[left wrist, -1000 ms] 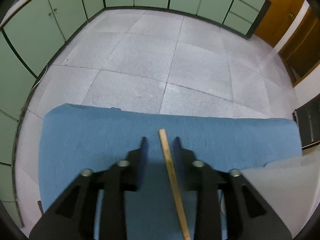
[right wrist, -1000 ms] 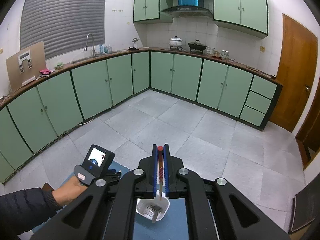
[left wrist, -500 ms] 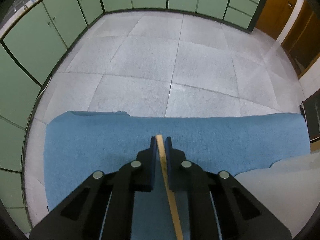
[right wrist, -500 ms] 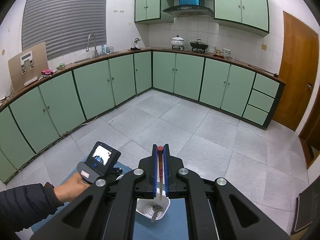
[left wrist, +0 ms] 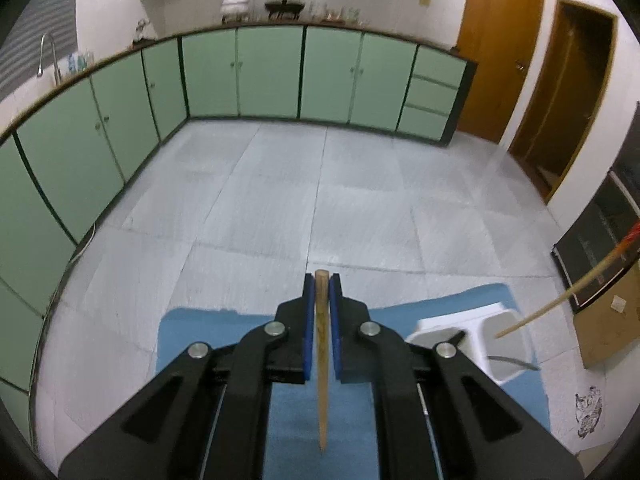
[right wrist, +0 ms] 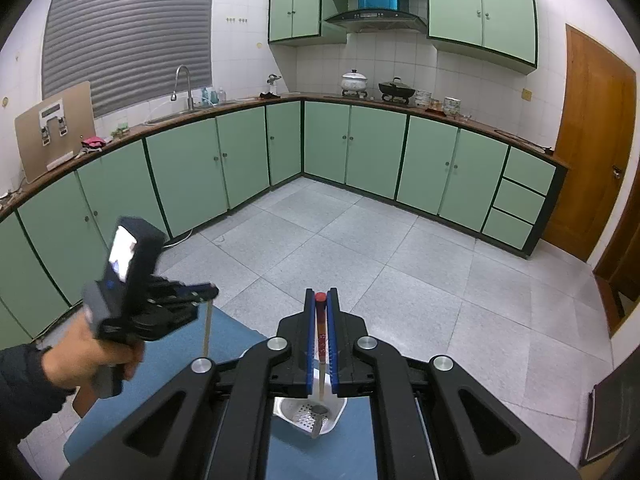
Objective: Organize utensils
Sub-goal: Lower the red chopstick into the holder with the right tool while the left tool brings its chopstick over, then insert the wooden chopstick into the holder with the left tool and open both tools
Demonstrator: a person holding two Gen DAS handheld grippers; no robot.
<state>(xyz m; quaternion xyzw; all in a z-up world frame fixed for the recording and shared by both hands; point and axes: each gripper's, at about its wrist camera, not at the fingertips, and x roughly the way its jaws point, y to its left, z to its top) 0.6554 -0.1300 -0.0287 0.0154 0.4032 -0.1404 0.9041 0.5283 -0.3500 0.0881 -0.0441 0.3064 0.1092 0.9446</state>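
Kitchen interior. Green base cabinets (right wrist: pixel 376 152) run along two walls under a dark countertop (right wrist: pixel 472 120); matching wall cabinets (right wrist: pixel 480 4) flank a range hood (right wrist: pixel 374 20). On the counter stand a white lidded pot (right wrist: pixel 354 80), a black wok (right wrist: pixel 397 89), and a sink faucet (right wrist: pixel 182 80). A grey roller shutter (right wrist: pixel 128 32) covers the window. Grey tiled floor (right wrist: pixel 360 248); wooden door (right wrist: pixel 596 148) at right. A cardboard box (left wrist: pixel 604 320) stands by the blue mat.

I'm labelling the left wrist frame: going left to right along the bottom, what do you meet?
Blue mat → plain wooden chopstick shut in the left gripper jaws → white utensil holder → red-ended chopstick hanging over it.
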